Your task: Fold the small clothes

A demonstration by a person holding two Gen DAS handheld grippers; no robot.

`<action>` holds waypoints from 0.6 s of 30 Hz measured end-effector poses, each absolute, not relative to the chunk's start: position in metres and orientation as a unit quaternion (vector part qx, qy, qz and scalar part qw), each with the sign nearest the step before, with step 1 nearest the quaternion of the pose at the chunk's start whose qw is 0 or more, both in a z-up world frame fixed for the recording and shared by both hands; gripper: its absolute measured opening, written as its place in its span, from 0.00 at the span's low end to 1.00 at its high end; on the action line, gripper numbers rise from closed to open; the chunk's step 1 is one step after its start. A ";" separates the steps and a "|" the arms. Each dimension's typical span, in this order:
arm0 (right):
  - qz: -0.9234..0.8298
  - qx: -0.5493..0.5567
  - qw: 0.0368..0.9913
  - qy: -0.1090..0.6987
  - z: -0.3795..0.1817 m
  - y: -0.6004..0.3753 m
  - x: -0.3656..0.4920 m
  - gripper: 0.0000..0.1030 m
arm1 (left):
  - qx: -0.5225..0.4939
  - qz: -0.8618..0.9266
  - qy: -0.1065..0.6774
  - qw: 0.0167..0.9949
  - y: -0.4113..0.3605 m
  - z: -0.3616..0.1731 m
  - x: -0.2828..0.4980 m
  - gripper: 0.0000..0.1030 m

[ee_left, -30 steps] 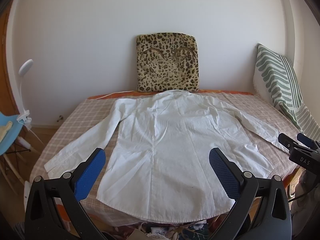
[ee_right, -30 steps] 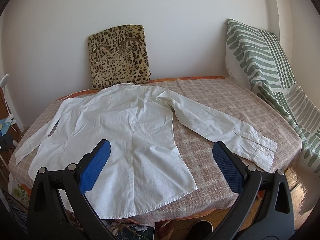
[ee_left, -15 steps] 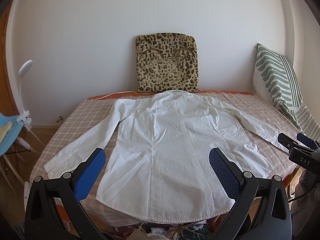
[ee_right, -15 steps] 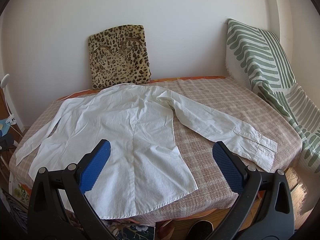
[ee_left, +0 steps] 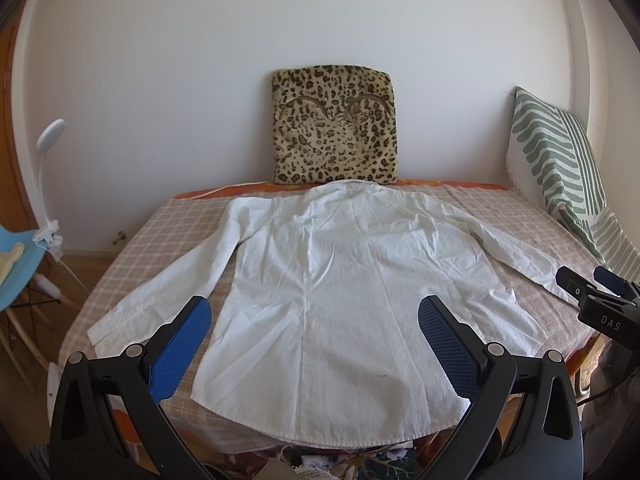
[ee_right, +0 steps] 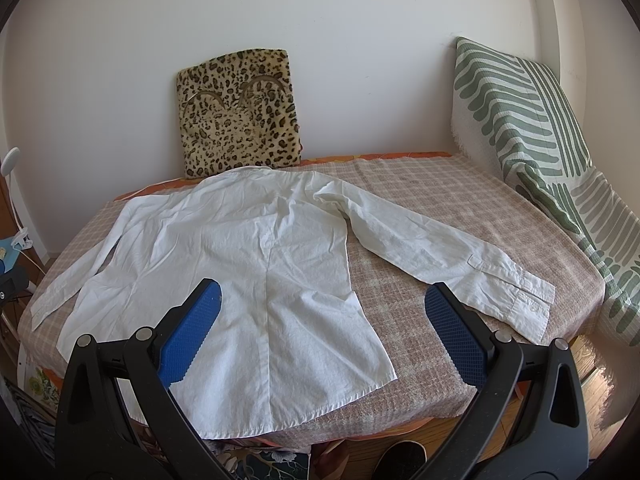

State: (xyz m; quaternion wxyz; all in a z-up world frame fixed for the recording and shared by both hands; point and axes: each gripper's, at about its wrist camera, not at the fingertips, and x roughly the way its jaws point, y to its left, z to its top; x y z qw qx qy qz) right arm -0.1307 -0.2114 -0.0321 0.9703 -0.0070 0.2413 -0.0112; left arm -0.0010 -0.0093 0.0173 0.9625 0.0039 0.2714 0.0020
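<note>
Up close, left gripper (ee_left: pixel 314 332) spread wide, holding nothing, just above the near edge of the bed (ee_left: pixel 132 248). Same for the right gripper (ee_right: pixel 322 320): wide open, empty. Next, white shirt (ee_left: pixel 344 280) lying flat, back side up, bottom hem hanging a bit over the near edge, both sleeves stretched out toward the left and right edges. No fold made yet, so all the folding left to do. Farther back, leopard cushion (ee_left: pixel 334 124) leaning on the wall, striped pillow (ee_right: pixel 520 112) at the right edge.
</note>
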 end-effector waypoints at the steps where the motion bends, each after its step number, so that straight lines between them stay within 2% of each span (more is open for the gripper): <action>1: -0.011 -0.007 0.970 0.241 -0.032 -0.212 -0.131 1.00 | 0.003 0.002 0.272 0.962 -0.010 0.018 -0.001 1.00; 18: -0.010 -0.008 0.971 0.240 -0.031 -0.209 -0.126 1.00 | 0.005 0.010 0.273 0.962 0.005 0.009 0.006 1.00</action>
